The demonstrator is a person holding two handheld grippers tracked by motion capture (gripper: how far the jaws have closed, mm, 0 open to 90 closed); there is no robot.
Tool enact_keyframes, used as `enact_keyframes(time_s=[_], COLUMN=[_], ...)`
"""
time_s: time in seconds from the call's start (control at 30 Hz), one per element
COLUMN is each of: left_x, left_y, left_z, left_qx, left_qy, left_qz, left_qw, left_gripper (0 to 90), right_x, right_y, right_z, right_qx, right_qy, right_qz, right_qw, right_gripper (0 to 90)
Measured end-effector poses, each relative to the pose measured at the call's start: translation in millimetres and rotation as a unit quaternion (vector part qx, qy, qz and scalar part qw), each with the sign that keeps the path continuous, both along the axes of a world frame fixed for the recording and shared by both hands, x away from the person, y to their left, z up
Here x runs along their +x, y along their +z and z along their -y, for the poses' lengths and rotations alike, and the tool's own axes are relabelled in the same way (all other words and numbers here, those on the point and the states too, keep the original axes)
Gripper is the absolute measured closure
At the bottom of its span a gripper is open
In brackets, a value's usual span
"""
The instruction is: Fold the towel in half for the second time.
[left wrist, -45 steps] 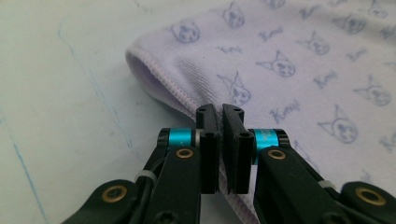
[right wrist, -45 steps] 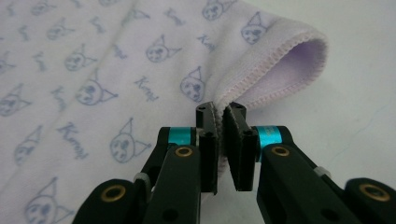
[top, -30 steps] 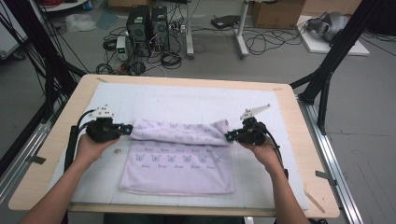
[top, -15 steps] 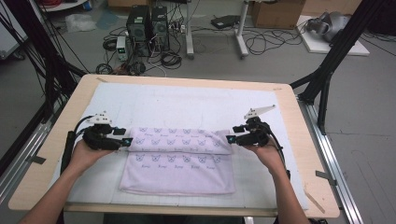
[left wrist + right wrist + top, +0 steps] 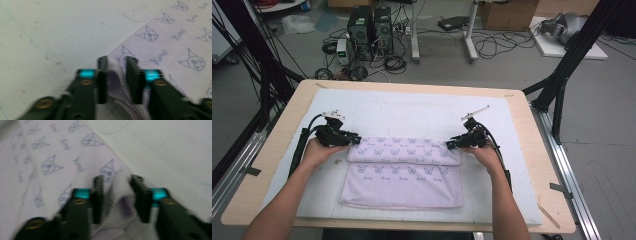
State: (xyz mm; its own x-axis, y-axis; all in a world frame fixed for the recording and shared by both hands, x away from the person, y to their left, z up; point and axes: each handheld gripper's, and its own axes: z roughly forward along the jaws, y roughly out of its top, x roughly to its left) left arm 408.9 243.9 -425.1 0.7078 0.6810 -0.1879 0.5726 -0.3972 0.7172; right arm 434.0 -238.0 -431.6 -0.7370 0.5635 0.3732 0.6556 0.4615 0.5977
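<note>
Wooden table [image 5: 532,150] covered by a white mat [image 5: 412,107] across most of its top. On the mat, near the person's edge, a pale lilac towel [image 5: 404,182] printed with small cat faces, folded so that a narrower upper band lies over a wider lower layer. At the band's left end, the left gripper [image 5: 354,138], held in the person's left hand [image 5: 318,151]; at the right end, the right gripper [image 5: 451,145], held in the right hand [image 5: 479,152]. Seen along the left gripper [image 5: 117,72]: jaws just closing, a bunched corner of the towel [image 5: 175,50] between them, touching the left jaw, gap at the right one, so not clamped. Seen along the right gripper [image 5: 117,195]: jaws likewise just closing, a folded corner of the towel [image 5: 62,157] standing between them, slack, with space on both sides.
</note>
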Motion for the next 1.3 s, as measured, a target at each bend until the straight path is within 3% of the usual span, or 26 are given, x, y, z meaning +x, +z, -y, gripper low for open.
enact_keyframes(time_s=[0.03, 0.1, 0.17, 0.33, 0.5, 0.57, 0.63, 0.73, 0.9, 1.03, 1.13, 1.2, 1.3], left_x=[-1.1, -4.3, -9.6, -33.6, -76.3, -99.1, -119.1, -134.7, -129.1, -117.7, -110.4, -108.1, -108.3], left_y=[1.5, 6.5, 14.8, 40.4, 49.5, 45.5, 39.7, 35.9, 39.7, 36.5, 30.9, 27.0, 21.9], left_z=[-0.2, -3.2, -7.5, -16.5, -24.7, -28.0, -33.1, -40.3, -32.1, -16.8, -7.9, -3.4, -0.8], left_qx=[-0.002, -0.006, -0.016, -0.046, -0.06, -0.06, -0.05, -0.038, -0.035, -0.039, -0.026, -0.008, 0.007], left_qy=[-0.004, -0.007, -0.005, -0.014, -0.037, -0.049, -0.058, -0.056, -0.059, -0.066, -0.071, -0.074, -0.091], left_qz=[0.005, 0.014, 0.028, 0.067, 0.095, 0.098, 0.097, 0.096, 0.1, 0.086, 0.071, 0.067, 0.065], left_qw=[1.0, 0.9999, 0.9995, 0.9966, 0.993, 0.9921, 0.9923, 0.9931, 0.9927, 0.9934, 0.9946, 0.995, 0.9937], left_gripper=[85.1, 86.1, 86.3, 86.3, 85.9, 83.7, 73.6, 61.7, 54.4, 46.1, 45.9, 51.7, 74.4], right_x=[-2.1, -6.7, -12.0, -34.0, -72.5, -91.3, -108.6, -129.2, -133.7, -131.8, -130.7, -129.3, -128.0], right_y=[0.8, 6.5, 15.5, 45.7, 69.9, 68.9, 61.1, 52.0, 46.1, 36.2, 27.5, 22.8, 17.5], right_z=[-0.3, -1.8, -3.0, -0.1, 4.4, 8.9, 14.0, 23.5, 23.3, 6.7, -3.6, -8.6, -13.2], right_qx=[0.004, 0.005, 0.002, 0.027, 0.047, 0.064, 0.072, 0.074, 0.063, 0.046, 0.036, 0.025, 0.022], right_qy=[0.009, 0.022, 0.027, 0.036, 0.06, 0.071, 0.084, 0.084, 0.074, 0.094, 0.107, 0.113, 0.12], right_qz=[0.001, 0.014, 0.035, 0.091, 0.14, 0.143, 0.131, 0.134, 0.148, 0.137, 0.126, 0.119, 0.109], right_qw=[0.9999, 0.9996, 0.999, 0.9948, 0.9871, 0.9852, 0.9851, 0.9846, 0.9842, 0.985, 0.9856, 0.9861, 0.9865], right_gripper=[74.8, 81.5, 82.8, 83.1, 82.6, 78.8, 69.8, 64.5, 58.3, 53.5, 51.1, 50.9, 55.9])
